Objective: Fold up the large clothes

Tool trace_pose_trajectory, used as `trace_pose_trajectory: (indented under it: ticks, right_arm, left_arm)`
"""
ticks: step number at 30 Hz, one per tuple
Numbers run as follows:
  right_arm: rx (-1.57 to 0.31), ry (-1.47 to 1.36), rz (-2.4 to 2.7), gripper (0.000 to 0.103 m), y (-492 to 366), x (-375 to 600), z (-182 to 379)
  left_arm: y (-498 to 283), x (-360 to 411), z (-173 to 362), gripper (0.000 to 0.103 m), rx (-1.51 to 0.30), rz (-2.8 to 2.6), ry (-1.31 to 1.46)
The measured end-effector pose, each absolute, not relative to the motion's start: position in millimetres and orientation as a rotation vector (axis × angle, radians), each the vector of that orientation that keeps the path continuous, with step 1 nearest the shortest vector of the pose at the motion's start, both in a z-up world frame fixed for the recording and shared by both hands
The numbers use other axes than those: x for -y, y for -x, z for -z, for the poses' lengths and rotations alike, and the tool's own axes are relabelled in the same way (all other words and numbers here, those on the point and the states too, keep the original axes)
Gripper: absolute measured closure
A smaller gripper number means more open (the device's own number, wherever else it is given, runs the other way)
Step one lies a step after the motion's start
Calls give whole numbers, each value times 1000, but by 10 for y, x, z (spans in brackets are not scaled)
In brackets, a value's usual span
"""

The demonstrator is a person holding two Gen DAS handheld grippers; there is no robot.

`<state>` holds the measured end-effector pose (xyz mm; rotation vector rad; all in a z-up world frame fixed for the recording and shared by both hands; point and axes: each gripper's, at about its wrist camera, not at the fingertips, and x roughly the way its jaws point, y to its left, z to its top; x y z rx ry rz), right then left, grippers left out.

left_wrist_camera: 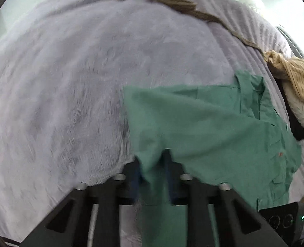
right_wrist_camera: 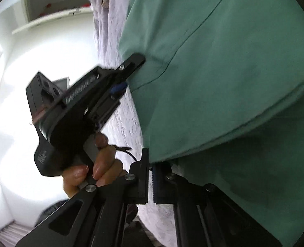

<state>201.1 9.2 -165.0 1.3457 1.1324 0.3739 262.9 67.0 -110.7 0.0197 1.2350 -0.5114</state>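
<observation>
Jaws of the left gripper (left_wrist_camera: 154,164) are clamped on a corner of the green garment (left_wrist_camera: 209,123), cloth bunched between the blue pads. Right gripper (right_wrist_camera: 150,183) has its jaws pressed together at the garment's lower edge; whether cloth sits between them, cannot tell. One green garment, lying on the lilac fleece blanket (left_wrist_camera: 69,82), partly folded over itself. Left wrist view alone shows the wide blanket, one brown braided cord (left_wrist_camera: 172,2) across its far side and a tan ribbed cloth (left_wrist_camera: 302,78) at the right edge. Right wrist view alone shows the person's hand (right_wrist_camera: 94,164) gripping the left gripper's handle, plus white wall shelves (right_wrist_camera: 55,14) behind. Two grippers, one hand seen.
</observation>
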Motion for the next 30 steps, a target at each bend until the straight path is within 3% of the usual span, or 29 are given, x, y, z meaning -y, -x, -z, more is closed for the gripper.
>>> trace_pose_trajectory:
  ticks: [4,7,10,12,14,20,22,23,24,28,30]
  right_arm:
    - [-1214,-1250,-347,101,-2012,-233,1783]
    - [-1254,-1214,-399,95,-1961,-99,1664]
    - [-1234,-1057,-357,83,-1817,258,1295]
    - [-1174,-929,-232,55,-1693,643,1080]
    - [-1119,-836,-81,47,-1493,1019,885]
    - [-1075,-695,291,49,-1263,2122,814]
    - [-1121,-654,284,59,-1311,2321,928]
    - [-1179,-596,297,72,-1384,2317,1053]
    - [-1204,-563,301,75,-1461,2337,1153]
    - [-1206,-414,285,77,-1526,2255,1126]
    - [-1185,-442,318,73,-1441,2317,1010]
  left_arm:
    - [-2666,-668,1182,86,-1203,501,-111]
    - [-2672,-701,1216,86,-1192,462,-107]
    - [-2651,-766,1127,86,-1174,415,-99]
    - [-2591,-836,993,86,-1150,401,-103]
    - [-2504,-906,860,86,-1120,399,-109]
    - [-2175,-800,680,86,-1085,420,-123]
    - [-2081,-714,775,86,-1097,414,-130]
    - [-2057,-685,843,86,-1115,402,-128]
    - [-2035,-665,932,86,-1141,386,-121]
    - [-1986,-616,1181,86,-1152,343,-141]
    - [-1972,-590,1173,86,-1147,338,-164]
